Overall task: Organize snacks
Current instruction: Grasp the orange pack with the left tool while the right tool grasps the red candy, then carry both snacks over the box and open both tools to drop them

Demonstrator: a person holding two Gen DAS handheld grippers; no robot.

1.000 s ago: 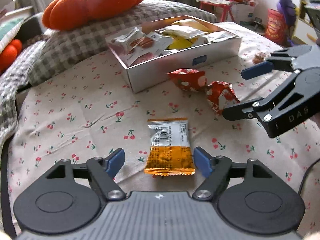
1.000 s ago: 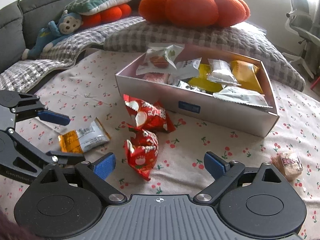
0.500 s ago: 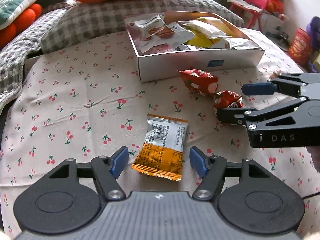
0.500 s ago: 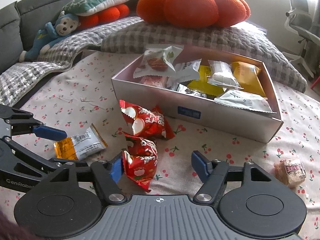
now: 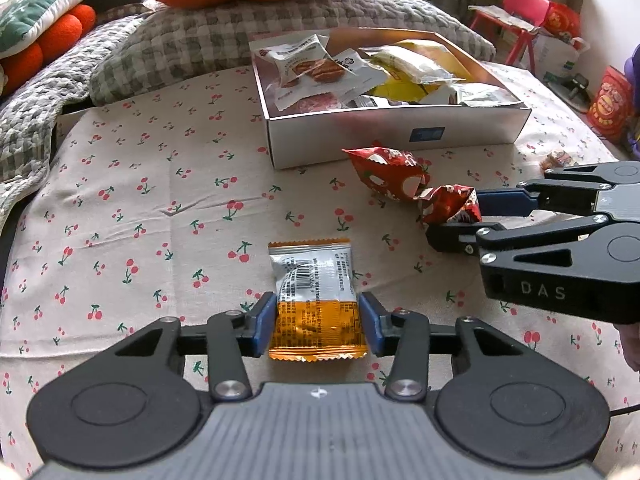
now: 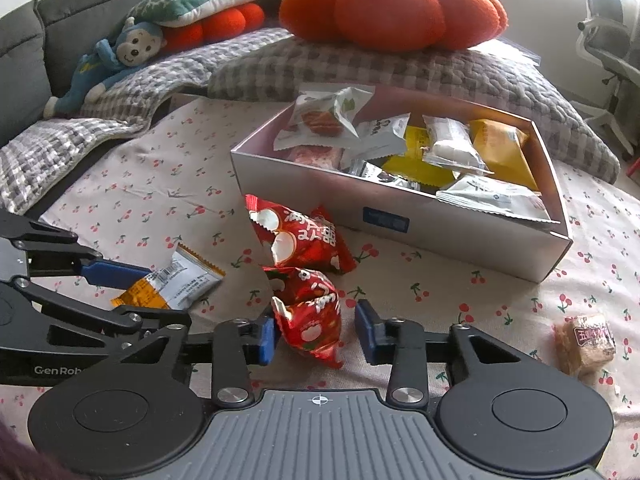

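An orange and silver snack packet (image 5: 314, 306) lies flat on the cherry-print cloth. My left gripper (image 5: 318, 328) straddles its near end, both blue pads at the packet's edges, jaws narrowed but not squeezing it. Two red snack packets lie ahead of the box; the nearer one (image 6: 310, 318) sits between the pads of my right gripper (image 6: 316, 338), touching the left pad with a gap at the right. The farther red packet (image 6: 298, 238) lies by the white box (image 6: 400, 224), which holds several packets. The right gripper also shows in the left wrist view (image 5: 464, 216).
A small brown wrapped snack (image 6: 586, 342) lies on the cloth at the right. Checked cushions (image 6: 360, 66), an orange pumpkin pillow (image 6: 394, 6) and a blue monkey toy (image 6: 116, 56) sit behind the box. The left gripper (image 6: 132, 292) is close at my right gripper's left.
Both grippers have moved forward and down over their packets and their jaws have narrowed around them. The packets have not moved.
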